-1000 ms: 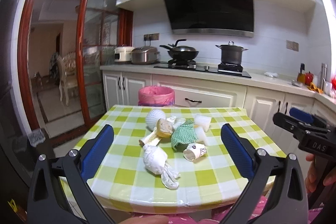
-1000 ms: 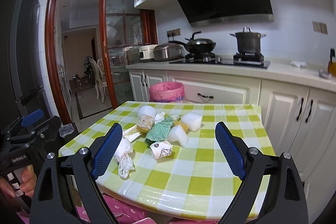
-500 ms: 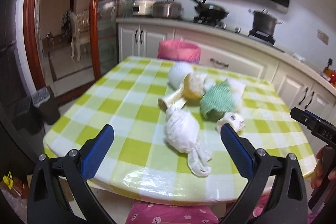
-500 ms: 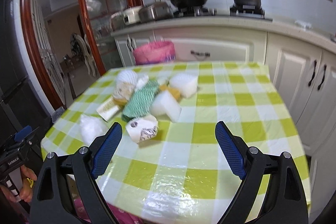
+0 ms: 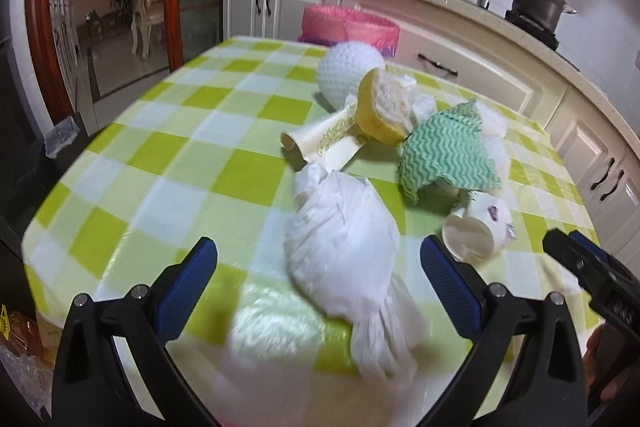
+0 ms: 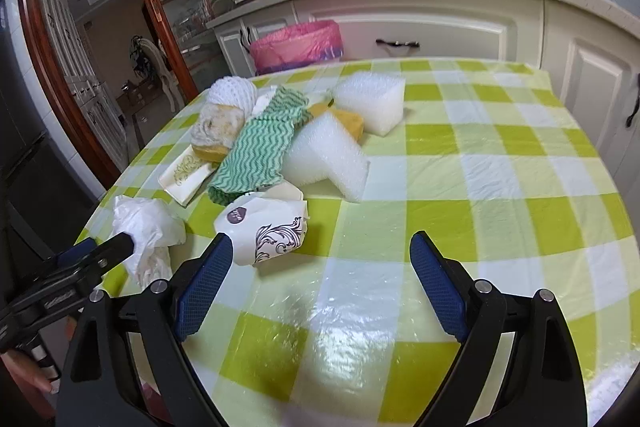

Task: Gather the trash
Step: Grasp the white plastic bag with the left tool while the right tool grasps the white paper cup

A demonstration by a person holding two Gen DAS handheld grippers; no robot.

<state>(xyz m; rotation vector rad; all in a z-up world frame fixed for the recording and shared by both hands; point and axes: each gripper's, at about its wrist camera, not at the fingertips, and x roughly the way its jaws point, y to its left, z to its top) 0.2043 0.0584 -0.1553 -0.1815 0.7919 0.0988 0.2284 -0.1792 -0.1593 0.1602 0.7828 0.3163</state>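
Observation:
A heap of trash lies on the green-checked table (image 5: 160,163). A knotted white plastic bag (image 5: 340,247) lies nearest, between the open fingers of my left gripper (image 5: 318,275), untouched. Behind it are a flattened paper cup (image 5: 320,143), a pomelo peel (image 5: 380,107), a white foam net (image 5: 348,71), a green wavy cloth (image 5: 444,151) and a crushed paper cup (image 5: 476,231). My right gripper (image 6: 318,279) stands open over the table, its left fingertip beside that crushed paper cup (image 6: 268,227). White foam blocks (image 6: 324,159) lie past it. The pink-lined bin (image 6: 298,45) stands beyond the table's far edge.
White cabinets (image 6: 440,27) and a counter with pots (image 5: 536,3) run behind the table. A glass door with a red-brown frame (image 6: 72,75) stands to the left. The right half of the table (image 6: 500,167) holds only the cloth cover. The other gripper's body (image 6: 68,275) shows at the left edge.
Both grippers have come down and forward toward the table; the white bag now lies between the left fingers and the crushed cup sits beside the right gripper's left finger. Both stayed open.

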